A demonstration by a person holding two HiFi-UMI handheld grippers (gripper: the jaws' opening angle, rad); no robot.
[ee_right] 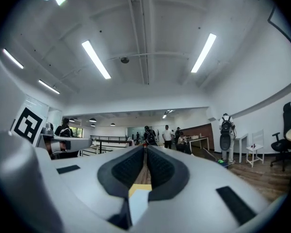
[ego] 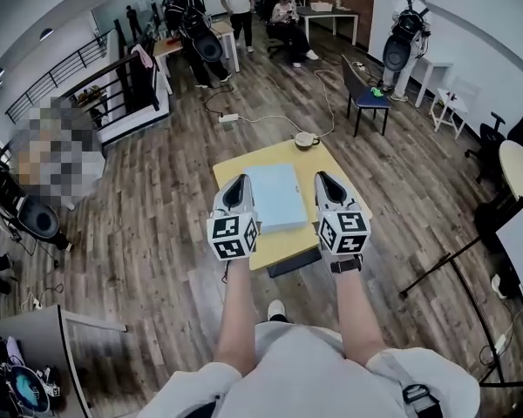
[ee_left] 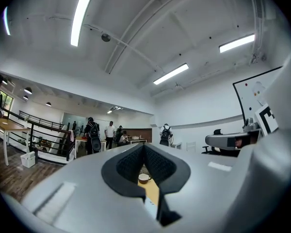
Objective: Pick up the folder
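Note:
A pale blue folder (ego: 275, 196) lies flat on a small yellow table (ego: 244, 171) in the head view. My left gripper (ego: 236, 184) is held level over the folder's left edge, my right gripper (ego: 325, 181) over its right edge. Both are above the folder, and I cannot tell whether either touches it. In the left gripper view the jaws (ee_left: 144, 152) are shut with nothing between them, and a strip of yellow table (ee_left: 153, 191) shows beyond. The right gripper (ee_right: 146, 154) is shut and empty too, with the folder (ee_right: 137, 208) pale below its tips.
A round cup (ego: 306, 139) sits at the table's far edge. A cable and power strip (ego: 229, 117) lie on the wooden floor beyond. A dark chair (ego: 363, 94) stands at the back right, and several people stand by desks farther back.

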